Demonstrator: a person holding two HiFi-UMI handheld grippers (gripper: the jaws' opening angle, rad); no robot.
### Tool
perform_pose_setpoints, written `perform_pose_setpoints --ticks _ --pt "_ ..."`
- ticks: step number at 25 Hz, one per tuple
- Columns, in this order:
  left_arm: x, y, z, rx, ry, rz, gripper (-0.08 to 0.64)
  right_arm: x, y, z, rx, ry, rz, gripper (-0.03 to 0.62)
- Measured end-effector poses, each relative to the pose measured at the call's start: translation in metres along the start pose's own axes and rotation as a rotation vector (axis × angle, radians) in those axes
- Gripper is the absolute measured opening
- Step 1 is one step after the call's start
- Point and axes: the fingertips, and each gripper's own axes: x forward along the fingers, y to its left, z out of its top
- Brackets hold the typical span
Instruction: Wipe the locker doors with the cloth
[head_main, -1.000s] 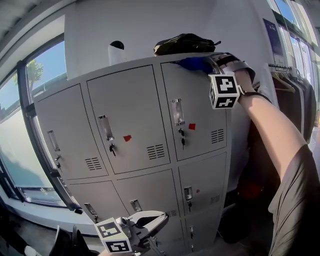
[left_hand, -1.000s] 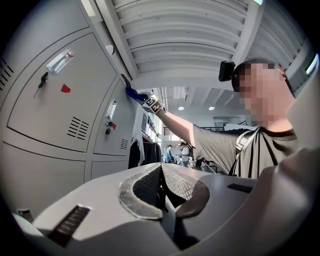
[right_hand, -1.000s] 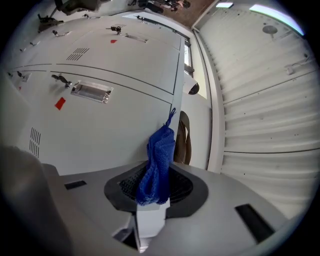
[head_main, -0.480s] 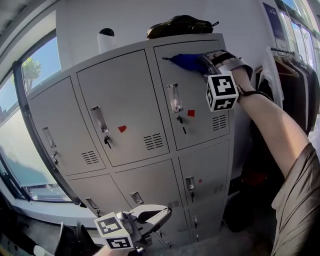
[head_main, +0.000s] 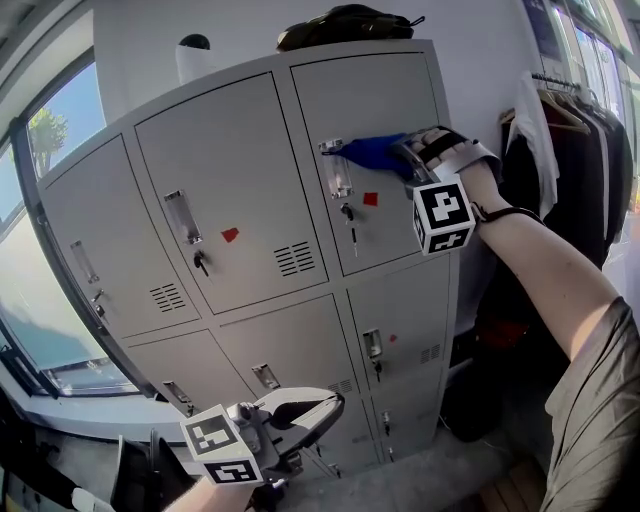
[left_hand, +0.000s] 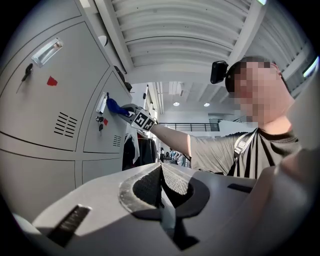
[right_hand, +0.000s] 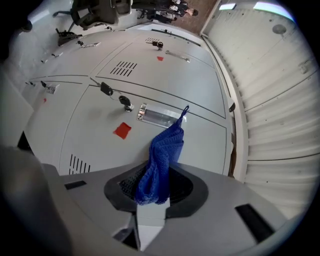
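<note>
Grey steel locker bank (head_main: 250, 200) fills the frame, window (head_main: 45, 130) at far left, clothes rail (head_main: 570, 120) at far right, dark bag (head_main: 345, 22) on top.

Right gripper (head_main: 408, 152) is up at the upper right door (head_main: 395, 95), about mid-height on it. Jaws are clamped on the blue cloth (head_main: 372, 152). Right gripper view confirms this: the cloth (right_hand: 162, 155) is bunched between the pads of the right gripper (right_hand: 152, 189), and the free length runs forward to the door.

Key relation: the cloth's long axis runs roughly level, trailing from the jaws toward frame left. Its tip reaches the label holder (head_main: 336, 168), touching or just overlapping its near end. It looks to be lying on the panel, but I can't confirm pressure. Red sticker (head_main: 370, 199) and key (head_main: 347, 213) sit just below the cloth, so any downward stroke runs over both. The key sticks out, so there's a snag risk.

Left gripper (head_main: 305, 412) is at the bottom of the frame, low in front of the bottom lockers and well apart from the cloth. Its own view shows the left gripper (left_hand: 161, 186) pads meeting with nothing between them. It's idle.

The right side is the working arm and the only one in reach. My read: mid-wipe on this one door, with the other doors left to do.
</note>
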Motion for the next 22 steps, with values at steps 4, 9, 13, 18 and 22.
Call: perform_pose_setpoints --ticks 4,9,13,18,22 --pt "-0.002 -0.005 0.0 0.001 0.004 -0.007 0.009 -0.003 0.024 0.004 0.014 0.001 0.025 0.086" --pt "-0.007 -0.011 -0.001 0.004 0.008 -0.006 0.009 -0.007 0.046 0.008 0.041 0.0 0.048 0.086" --pt "-0.012 -0.014 -0.005 -0.004 0.012 0.003 0.009 -0.012 0.072 0.013 0.063 -0.007 0.082 0.086" --pt "-0.015 -0.016 -0.01 -0.018 0.018 0.012 0.009 -0.021 0.122 0.023 0.077 -0.023 0.144 0.086" --pt "-0.015 -0.017 -0.015 -0.028 0.02 0.01 0.009 -0.027 0.159 0.03 0.079 -0.035 0.182 0.086"
